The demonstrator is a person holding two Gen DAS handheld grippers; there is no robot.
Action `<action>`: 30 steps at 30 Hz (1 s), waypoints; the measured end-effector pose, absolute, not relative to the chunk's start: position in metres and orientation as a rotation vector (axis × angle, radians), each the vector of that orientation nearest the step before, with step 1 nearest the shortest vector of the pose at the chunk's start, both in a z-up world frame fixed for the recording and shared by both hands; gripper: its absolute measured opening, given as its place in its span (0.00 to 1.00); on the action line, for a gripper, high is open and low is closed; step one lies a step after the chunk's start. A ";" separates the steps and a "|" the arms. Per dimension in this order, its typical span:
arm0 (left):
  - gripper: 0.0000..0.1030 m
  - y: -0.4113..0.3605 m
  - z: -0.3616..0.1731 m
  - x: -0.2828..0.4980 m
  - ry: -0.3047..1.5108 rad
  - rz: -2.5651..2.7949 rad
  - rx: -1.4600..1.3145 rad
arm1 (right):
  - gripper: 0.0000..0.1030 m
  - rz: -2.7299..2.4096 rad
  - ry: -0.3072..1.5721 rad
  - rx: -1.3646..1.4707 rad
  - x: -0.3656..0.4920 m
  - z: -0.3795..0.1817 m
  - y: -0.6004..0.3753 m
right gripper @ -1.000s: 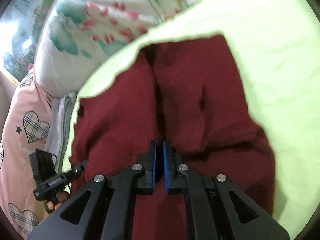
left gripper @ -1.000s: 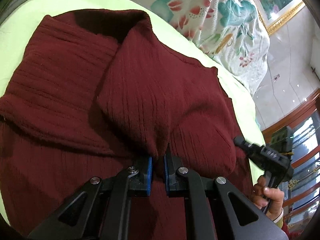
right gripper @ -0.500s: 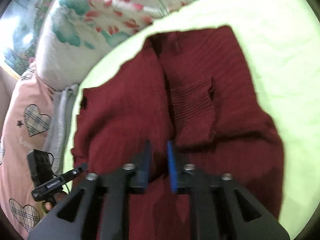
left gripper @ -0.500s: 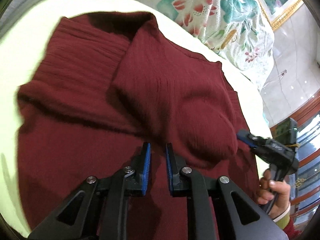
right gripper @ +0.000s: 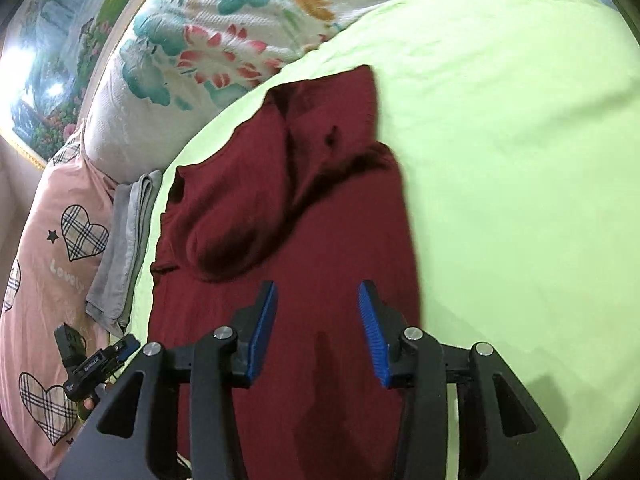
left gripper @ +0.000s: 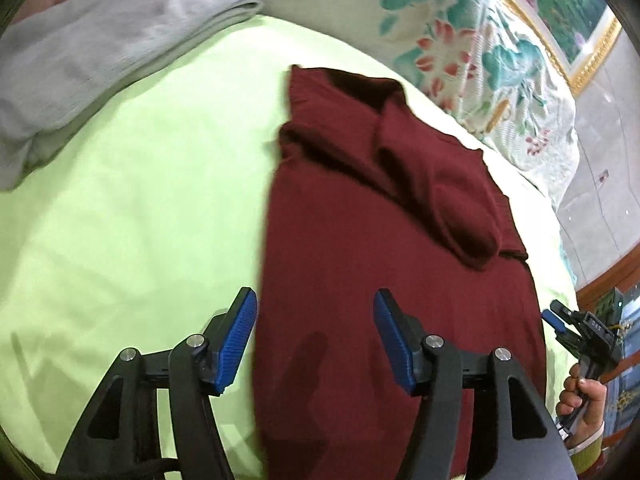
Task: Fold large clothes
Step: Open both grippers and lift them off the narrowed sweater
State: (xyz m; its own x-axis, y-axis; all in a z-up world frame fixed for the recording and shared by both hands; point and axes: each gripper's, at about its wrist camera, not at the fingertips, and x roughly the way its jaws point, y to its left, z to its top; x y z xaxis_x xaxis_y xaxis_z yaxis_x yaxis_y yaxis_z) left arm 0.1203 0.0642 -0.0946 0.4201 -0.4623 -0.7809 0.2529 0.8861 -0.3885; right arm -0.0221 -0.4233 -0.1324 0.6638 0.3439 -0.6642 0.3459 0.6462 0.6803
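Note:
A dark red knit sweater (left gripper: 360,248) lies on the light green bed sheet (left gripper: 140,200), with both sleeves folded in over its body. It also shows in the right wrist view (right gripper: 288,240). My left gripper (left gripper: 316,316) is open and empty above the sweater's left edge. My right gripper (right gripper: 318,304) is open and empty above the sweater's lower part near its right edge. The right gripper shows at the far right of the left wrist view (left gripper: 576,328), and the left gripper at the lower left of the right wrist view (right gripper: 100,360).
A folded grey garment (left gripper: 100,52) lies at the back left of the sheet; it also shows in the right wrist view (right gripper: 120,240). A floral quilt (left gripper: 460,52) lies behind the sweater. A pink pillow with hearts (right gripper: 48,248) lies at the left.
Both grippers let go of the sleeves and opened wide. Both pulled back from the sweater's middle toward its lower part. The sleeves now lie folded on the sweater's body.

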 end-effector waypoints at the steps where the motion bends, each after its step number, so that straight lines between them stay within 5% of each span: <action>1: 0.61 0.071 -0.096 0.117 1.052 -0.447 -0.231 | 0.44 -0.014 0.879 0.899 -0.030 -0.133 -0.424; 16: 0.65 0.070 -0.121 0.074 1.175 -0.684 -0.308 | 0.45 0.215 0.962 1.029 -0.086 -0.154 -0.398; 25: 0.40 0.070 -0.125 0.058 1.197 -0.755 -0.293 | 0.42 0.377 0.930 1.030 -0.104 -0.157 -0.372; 27: 0.20 0.068 -0.127 0.061 1.211 -0.759 -0.294 | 0.34 0.367 0.930 1.052 -0.104 -0.161 -0.377; 30: 0.09 0.065 -0.130 0.058 1.218 -0.760 -0.271 | 0.17 0.354 0.970 1.017 -0.103 -0.162 -0.376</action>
